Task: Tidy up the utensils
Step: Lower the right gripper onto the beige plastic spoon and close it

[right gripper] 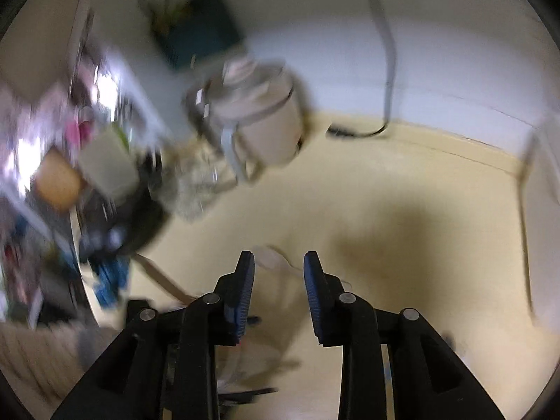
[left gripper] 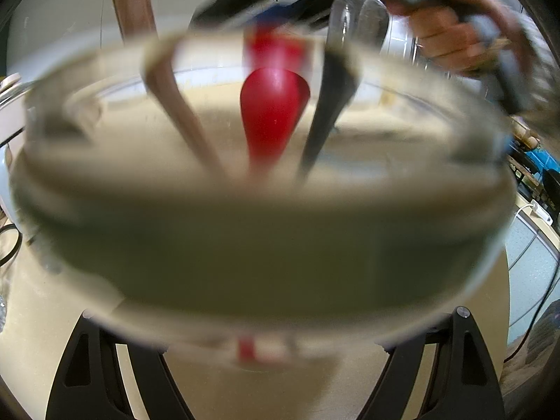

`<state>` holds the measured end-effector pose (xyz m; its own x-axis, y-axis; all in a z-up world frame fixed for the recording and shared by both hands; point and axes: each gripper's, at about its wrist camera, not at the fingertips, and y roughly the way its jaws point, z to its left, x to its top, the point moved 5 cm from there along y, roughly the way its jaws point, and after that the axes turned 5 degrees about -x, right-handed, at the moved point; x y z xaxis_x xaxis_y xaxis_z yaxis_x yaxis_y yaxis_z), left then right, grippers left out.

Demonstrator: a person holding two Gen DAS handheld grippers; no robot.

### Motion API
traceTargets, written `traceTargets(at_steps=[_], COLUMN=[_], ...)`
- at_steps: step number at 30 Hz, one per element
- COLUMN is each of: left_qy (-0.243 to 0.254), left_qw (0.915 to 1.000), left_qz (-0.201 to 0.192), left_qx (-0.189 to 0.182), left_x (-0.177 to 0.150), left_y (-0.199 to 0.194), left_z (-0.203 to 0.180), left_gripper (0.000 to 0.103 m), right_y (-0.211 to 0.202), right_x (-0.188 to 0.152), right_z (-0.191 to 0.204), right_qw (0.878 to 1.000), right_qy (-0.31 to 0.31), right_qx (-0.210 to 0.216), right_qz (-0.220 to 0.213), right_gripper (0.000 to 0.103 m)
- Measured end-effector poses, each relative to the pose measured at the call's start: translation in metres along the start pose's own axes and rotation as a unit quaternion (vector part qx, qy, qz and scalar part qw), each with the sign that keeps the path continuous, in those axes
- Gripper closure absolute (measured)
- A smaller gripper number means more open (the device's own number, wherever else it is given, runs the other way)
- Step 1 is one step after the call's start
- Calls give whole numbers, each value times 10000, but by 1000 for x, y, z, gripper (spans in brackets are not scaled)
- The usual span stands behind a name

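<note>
Close up in the left wrist view is a clear glass jar (left gripper: 266, 245), blurred, and my left gripper (left gripper: 273, 329) is shut on it, one black finger on each side of its base. Standing in the jar are a brown spoon (left gripper: 175, 105), a red spoon (left gripper: 273, 105) and a black-handled utensil with a clear head (left gripper: 332, 98). My right gripper (left gripper: 269, 17), held by a hand (left gripper: 448, 38), hovers blurred above the jar's far rim. In the right wrist view the right gripper (right gripper: 279, 257) is open over the cream counter, with nothing between its blue pads (right gripper: 245, 280). A pale utensil (right gripper: 273, 260) lies beyond the tips.
A white lidded pot (right gripper: 259, 119) stands at the back of the counter (right gripper: 385, 210), a black cable (right gripper: 357, 133) beside it. Blurred clutter fills the left side (right gripper: 70, 175). A tan flat handle (right gripper: 157, 273) lies near the left finger.
</note>
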<state>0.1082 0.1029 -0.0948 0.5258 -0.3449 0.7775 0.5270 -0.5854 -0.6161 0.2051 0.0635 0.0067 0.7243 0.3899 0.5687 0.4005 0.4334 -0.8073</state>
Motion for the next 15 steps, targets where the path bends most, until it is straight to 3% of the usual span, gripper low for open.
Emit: traceTargets(at_steps=[5,15], left_qy=[13,109], left_qw=[10000,9998], left_qz=[2,50], left_qx=[18,161], left_x=[1,-3], left_y=[2,5], left_z=[-1,-14], left_gripper=[18,18], right_y=[72,155], right_x=[7,6], right_z=[-1,64], right_qw=[9860,9304], right_qy=[-1409,-3373], right_qx=[-185,386], right_qz=[872,1382], right_gripper=[74,74])
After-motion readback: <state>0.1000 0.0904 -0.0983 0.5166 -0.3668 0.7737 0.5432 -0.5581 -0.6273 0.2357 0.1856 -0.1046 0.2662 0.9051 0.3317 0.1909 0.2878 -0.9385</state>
